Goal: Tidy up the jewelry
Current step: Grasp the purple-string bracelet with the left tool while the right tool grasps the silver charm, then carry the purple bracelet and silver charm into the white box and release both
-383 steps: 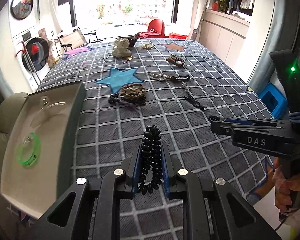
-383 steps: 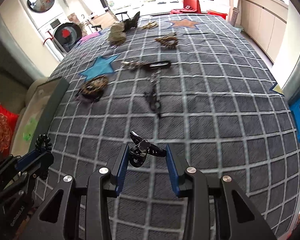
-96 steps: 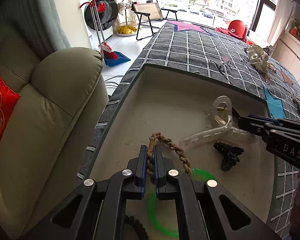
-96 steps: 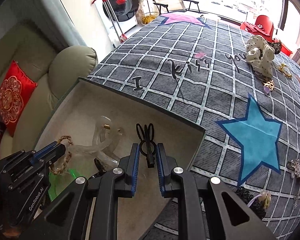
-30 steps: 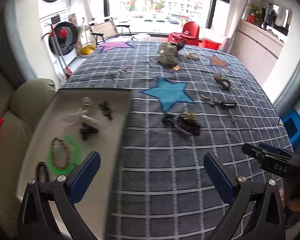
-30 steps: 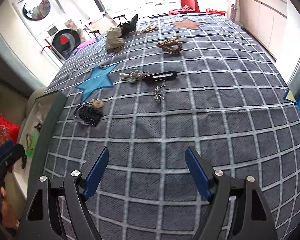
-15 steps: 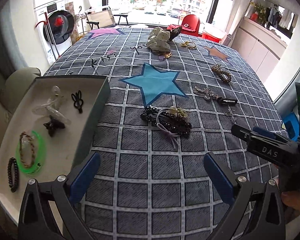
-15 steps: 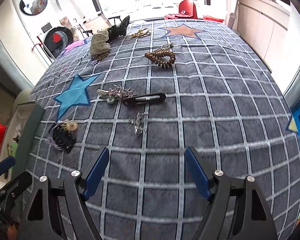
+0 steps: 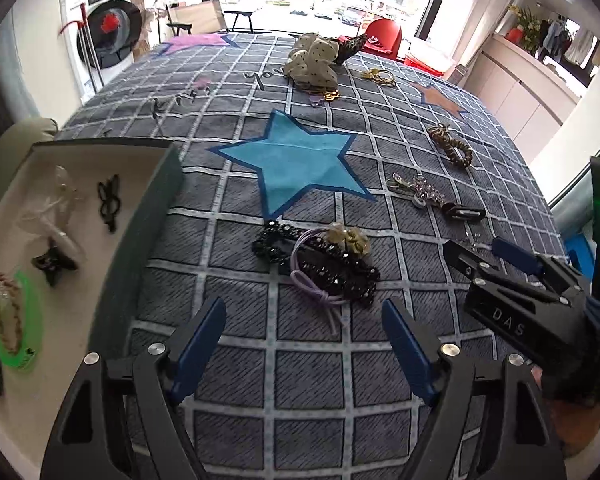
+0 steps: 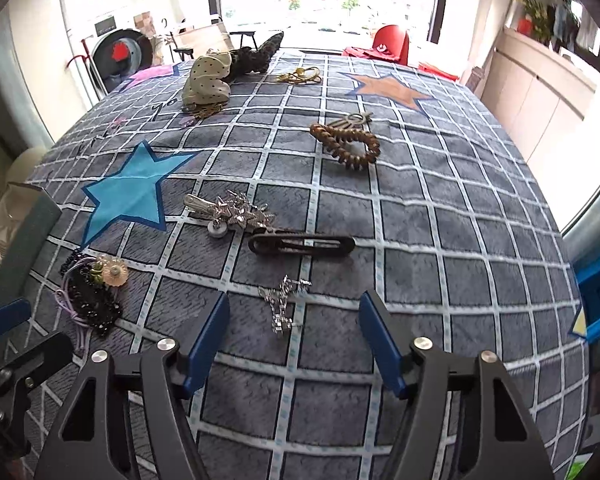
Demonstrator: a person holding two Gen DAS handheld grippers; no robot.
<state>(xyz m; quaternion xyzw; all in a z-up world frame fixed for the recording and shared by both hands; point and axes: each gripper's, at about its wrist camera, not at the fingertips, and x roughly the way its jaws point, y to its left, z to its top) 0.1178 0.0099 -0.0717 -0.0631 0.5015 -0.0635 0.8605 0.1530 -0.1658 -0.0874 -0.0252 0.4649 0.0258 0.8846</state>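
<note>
A pile of black beaded bands with a purple hair tie (image 9: 324, 268) lies on the checked cloth just ahead of my left gripper (image 9: 302, 312). Its jaws are closing, with only the tie's loose tail near the gap. My right gripper (image 10: 294, 304) hovers low over a small silver chain piece (image 10: 282, 306). That piece lies on the cloth between the closing jaws, and the pads do not touch it. The cream tray (image 9: 140, 240) at the left holds a clear clip, black clips, a green ring, a braided bracelet and a black coil.
Ahead of the right gripper lie a black barrette (image 10: 302, 245), a silver rhinestone clip (image 10: 236, 212) and a brown coil tie (image 10: 348, 144). A dotted scrunchie (image 10: 208, 76) and gold ties (image 10: 300, 74) sit at the far edge. A beige sofa stands left of the tray.
Both grippers have come forward and lower over the cloth, the left toward the beaded pile and the right over the silver chain piece. Both pairs of jaws have narrowed.
</note>
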